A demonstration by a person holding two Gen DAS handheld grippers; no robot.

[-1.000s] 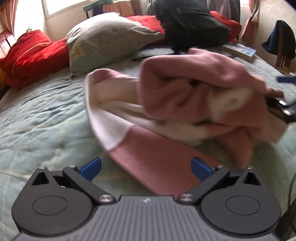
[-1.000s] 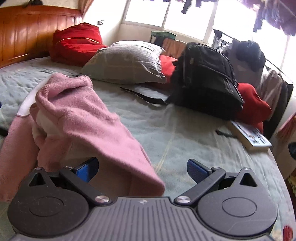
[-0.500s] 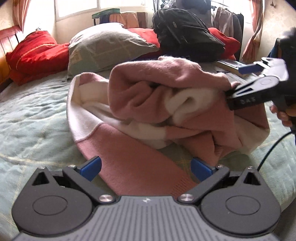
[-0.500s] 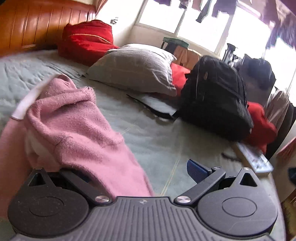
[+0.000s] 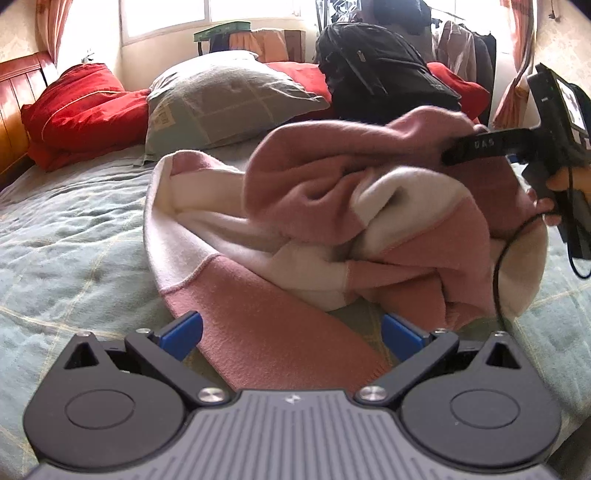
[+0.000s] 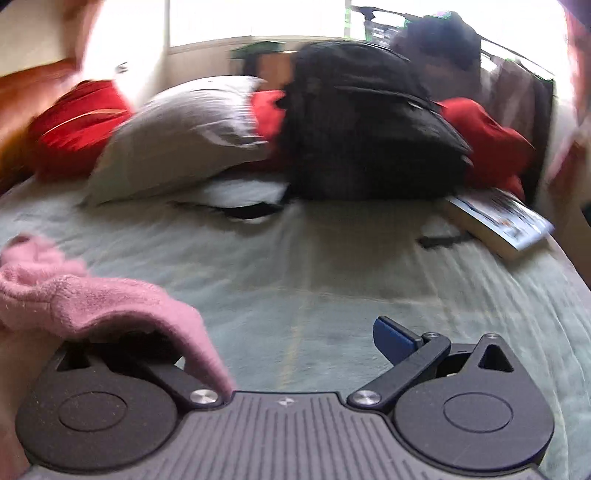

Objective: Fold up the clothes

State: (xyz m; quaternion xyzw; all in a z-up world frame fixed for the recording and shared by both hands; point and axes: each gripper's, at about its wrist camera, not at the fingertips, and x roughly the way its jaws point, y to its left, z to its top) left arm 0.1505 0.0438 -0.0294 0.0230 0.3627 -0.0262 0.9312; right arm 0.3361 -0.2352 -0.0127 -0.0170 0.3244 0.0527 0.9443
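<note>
- A pale green quilted bedspread [image 5: 66, 236] is seen covering the bed; the pink-and-white garment [image 5: 332, 229] is taken as the landmark, heaped near the middle of the spread
- Behind the garment to the left, a wooden headboard [image 5: 14, 110] and a red cushion [image 5: 81, 107] are seen; directly behind it a grey-green pillow [image 5: 221, 103] is laid, and behind it to the right a black backpack [image 5: 376, 81] is rested against more red bedding
- Bright windows [image 5: 162, 18] are set in the wall beyond the pillow, and hanging clothes [image 5: 458, 48] are seen beyond the backpack
- In the right wrist view, a book [image 6: 498, 225] is seen on the spread, well to the right of the garment
- That view is smeared by motion blur, so fine detail is lost; one blue pad of the right gripper [image 6: 295, 339] is covered by a pink fold [image 6: 92, 299]
- The left gripper [image 5: 291, 332] is held low over the garment's pink strip, its jaws spread wide and nothing clasped
- To the right of the heap, the right gripper is raised, gripped by a hand [image 5: 557, 195]; its jaws are held apart, with the fold draped over one finger rather than pinched
</note>
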